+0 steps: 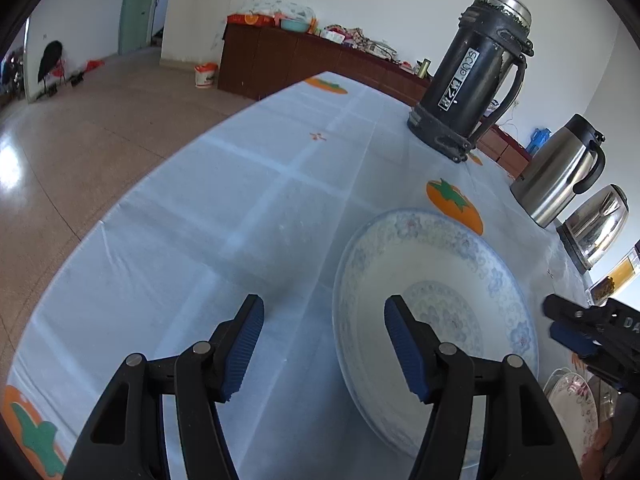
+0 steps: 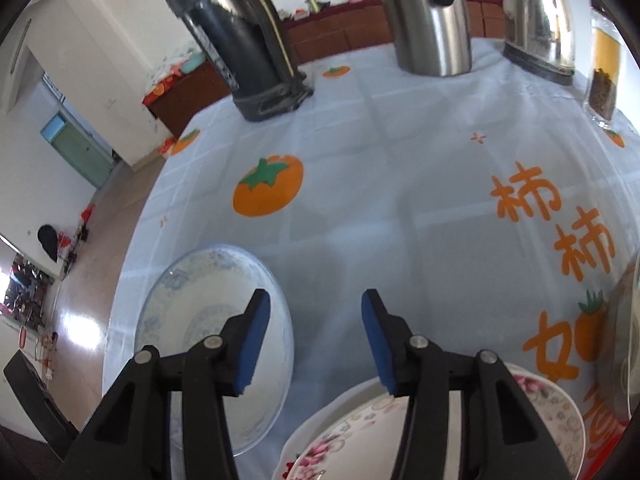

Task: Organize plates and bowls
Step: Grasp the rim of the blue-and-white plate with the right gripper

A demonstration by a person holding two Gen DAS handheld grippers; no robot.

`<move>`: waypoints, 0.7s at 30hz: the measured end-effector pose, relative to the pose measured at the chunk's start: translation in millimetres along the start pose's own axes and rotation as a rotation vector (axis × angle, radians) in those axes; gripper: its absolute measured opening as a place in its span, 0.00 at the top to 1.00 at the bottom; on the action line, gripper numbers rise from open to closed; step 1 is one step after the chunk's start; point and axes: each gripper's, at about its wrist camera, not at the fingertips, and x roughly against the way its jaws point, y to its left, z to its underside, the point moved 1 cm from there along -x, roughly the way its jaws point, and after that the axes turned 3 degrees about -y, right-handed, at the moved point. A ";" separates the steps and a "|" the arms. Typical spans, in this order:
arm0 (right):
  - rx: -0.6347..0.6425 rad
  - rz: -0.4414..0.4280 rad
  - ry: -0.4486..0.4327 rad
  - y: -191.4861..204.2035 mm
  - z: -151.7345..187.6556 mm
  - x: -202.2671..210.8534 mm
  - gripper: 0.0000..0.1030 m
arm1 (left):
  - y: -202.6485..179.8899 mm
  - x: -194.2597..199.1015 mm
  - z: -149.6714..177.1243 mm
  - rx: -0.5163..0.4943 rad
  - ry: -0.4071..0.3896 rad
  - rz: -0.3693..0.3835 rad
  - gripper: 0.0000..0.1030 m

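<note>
A blue-and-white patterned plate [image 1: 436,280] lies flat on the tablecloth; it also shows in the right wrist view [image 2: 208,292]. My left gripper [image 1: 324,344] is open and empty, its right finger over the plate's near left part. A pink-flowered white plate [image 2: 552,412] sits at the bottom of the right wrist view and at the lower right of the left wrist view [image 1: 576,404]. My right gripper [image 2: 316,344] is open and empty, above the flowered plate's far rim and to the right of the blue plate. It also shows in the left wrist view [image 1: 568,328].
A black thermos [image 1: 472,72], a steel carafe [image 1: 560,172], an electric kettle [image 1: 596,224] and a glass jar [image 2: 604,72] stand along the far side of the table [image 1: 224,208]. The table's left edge drops to the floor. Another dish edge [image 2: 628,340] shows at far right.
</note>
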 end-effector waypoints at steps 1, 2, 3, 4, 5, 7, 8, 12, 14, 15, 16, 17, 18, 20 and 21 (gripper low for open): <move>0.000 -0.001 0.023 0.2 -0.6 -5.6 0.52 | -0.4 -0.8 -0.1 -0.006 0.001 -0.001 0.37; -0.006 0.000 0.038 -0.5 -0.7 -10.2 0.52 | -2.1 -1.3 0.3 -0.014 0.003 -0.005 0.37; -0.012 -0.002 0.053 -1.3 -1.2 -15.1 0.52 | -2.5 -2.1 -0.3 -0.017 0.004 -0.007 0.37; -0.020 -0.012 0.070 -1.8 -1.2 -20.3 0.55 | -2.1 -2.3 -0.4 -0.017 0.005 -0.008 0.37; -0.026 -0.017 0.082 -2.3 -1.4 -24.3 0.56 | -0.9 -2.0 -0.8 -0.014 0.005 -0.006 0.37; -0.014 -0.015 0.089 -0.9 -2.3 -28.3 0.61 | 1.6 -1.6 -1.5 0.000 0.004 0.002 0.37; -0.009 -0.018 0.096 0.6 -2.0 -29.6 0.62 | 2.6 -1.3 -1.5 0.006 0.002 0.005 0.37; -0.010 -0.045 0.122 3.4 0.0 -36.3 0.70 | 1.1 -1.9 -1.2 -0.003 -0.001 0.000 0.37; 0.000 -0.062 0.128 6.5 1.7 -39.8 0.72 | -0.1 -2.0 -0.6 -0.005 -0.002 0.005 0.37; 0.011 -0.072 0.135 9.7 2.7 -42.1 0.75 | -0.7 -1.7 -0.1 -0.007 -0.002 0.008 0.37; 0.017 -0.069 0.131 11.5 3.4 -42.0 0.75 | -1.3 -1.4 0.4 -0.010 -0.003 0.010 0.38; 0.019 -0.067 0.131 12.7 4.2 -42.1 0.75 | -2.3 -1.6 0.8 -0.014 -0.002 0.011 0.40; 0.025 -0.063 0.130 14.2 4.9 -42.0 0.76 | -3.8 -2.1 0.8 -0.020 -0.003 0.011 0.42; 0.037 -0.060 0.132 16.8 6.3 -42.7 0.79 | -5.6 -1.9 2.2 -0.031 -0.007 0.008 0.45; 0.040 -0.054 0.127 17.3 7.5 -41.9 0.81 | -7.2 -2.0 3.1 -0.037 -0.009 0.009 0.49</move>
